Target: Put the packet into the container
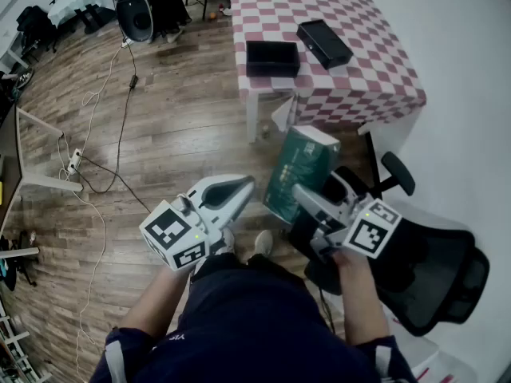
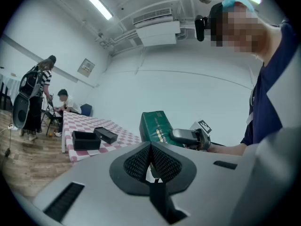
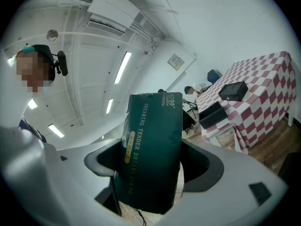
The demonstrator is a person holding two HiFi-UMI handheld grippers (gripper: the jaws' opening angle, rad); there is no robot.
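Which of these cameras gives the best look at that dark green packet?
The right gripper view: the packet fills its middle, print legible, clamped in the right gripper. The head view shows it smaller, from above; the left gripper view only a small, distant piece.

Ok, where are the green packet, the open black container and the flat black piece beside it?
green packet [image 1: 299,170]: head view, its front face.
open black container [image 1: 271,69]: head view, its near wall.
flat black piece [image 1: 323,44]: head view, its top face.
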